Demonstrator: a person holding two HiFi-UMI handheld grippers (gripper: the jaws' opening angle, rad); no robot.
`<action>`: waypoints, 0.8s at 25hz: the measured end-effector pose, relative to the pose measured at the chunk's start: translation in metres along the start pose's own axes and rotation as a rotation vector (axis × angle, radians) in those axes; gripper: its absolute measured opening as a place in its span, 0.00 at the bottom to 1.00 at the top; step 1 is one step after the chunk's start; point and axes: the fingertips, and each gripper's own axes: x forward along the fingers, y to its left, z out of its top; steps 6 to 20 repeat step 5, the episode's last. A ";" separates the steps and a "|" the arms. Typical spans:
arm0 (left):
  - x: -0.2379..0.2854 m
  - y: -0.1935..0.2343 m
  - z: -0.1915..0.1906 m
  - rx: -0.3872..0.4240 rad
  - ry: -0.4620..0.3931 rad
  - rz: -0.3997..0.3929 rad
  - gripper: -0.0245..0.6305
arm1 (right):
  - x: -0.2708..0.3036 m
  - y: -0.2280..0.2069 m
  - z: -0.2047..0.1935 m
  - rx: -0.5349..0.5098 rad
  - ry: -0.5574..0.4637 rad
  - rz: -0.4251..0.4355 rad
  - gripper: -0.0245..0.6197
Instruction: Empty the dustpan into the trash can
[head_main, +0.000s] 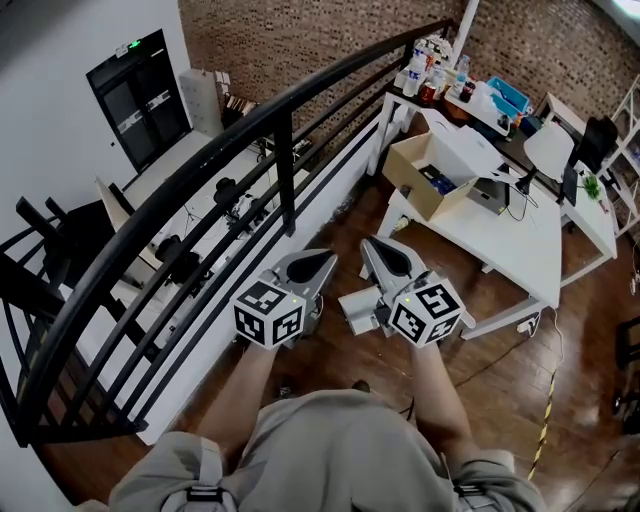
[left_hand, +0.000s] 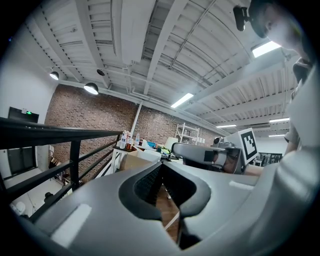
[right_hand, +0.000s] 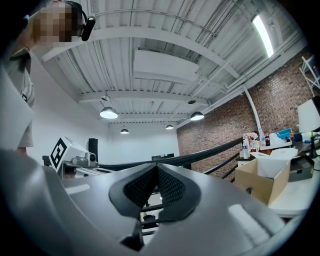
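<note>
No dustpan or trash can shows in any view. In the head view I hold both grippers level in front of my waist, side by side above the wooden floor. My left gripper is shut with nothing between its jaws; in its own view the pads meet at the tip. My right gripper is shut and empty as well, its pads together. Each gripper sees the other beside it: the right gripper's marker cube and the left gripper's marker cube.
A black metal railing runs diagonally on my left, with a lower level beyond it. A white table stands ahead on the right with an open cardboard box. Bottles crowd a far desk. A small white object lies on the floor.
</note>
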 end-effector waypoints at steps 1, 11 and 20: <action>0.000 0.000 -0.001 -0.001 0.000 0.001 0.04 | 0.000 0.000 -0.001 -0.001 0.001 0.001 0.04; 0.001 0.002 -0.004 -0.003 0.004 0.003 0.04 | 0.001 -0.001 -0.003 -0.007 0.001 0.003 0.04; 0.001 0.002 -0.004 -0.003 0.004 0.003 0.04 | 0.001 -0.001 -0.003 -0.007 0.001 0.003 0.04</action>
